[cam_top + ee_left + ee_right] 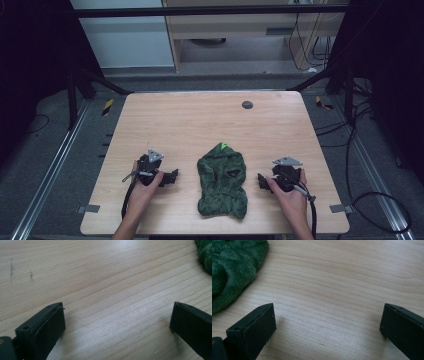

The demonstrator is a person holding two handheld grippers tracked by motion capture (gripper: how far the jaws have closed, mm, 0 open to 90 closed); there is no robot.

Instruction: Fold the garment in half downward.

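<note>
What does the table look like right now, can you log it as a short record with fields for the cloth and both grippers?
surface: light wooden table
item: crumpled green knitted cloth, near the front edge, between the grippers
marking: bright green patch at its far end
left gripper: open, empty, left of the cloth
right gripper: open, empty, right of the cloth
contact: neither gripper touches the cloth

A crumpled dark green knitted garment (222, 182) lies on the near middle of the light wooden table (210, 120). The left gripper (170, 177) sits to its left and the right gripper (262, 181) to its right, each near it but apart. A small dark round disc (247, 105) lies on the table's far side, well behind the garment.
</note>
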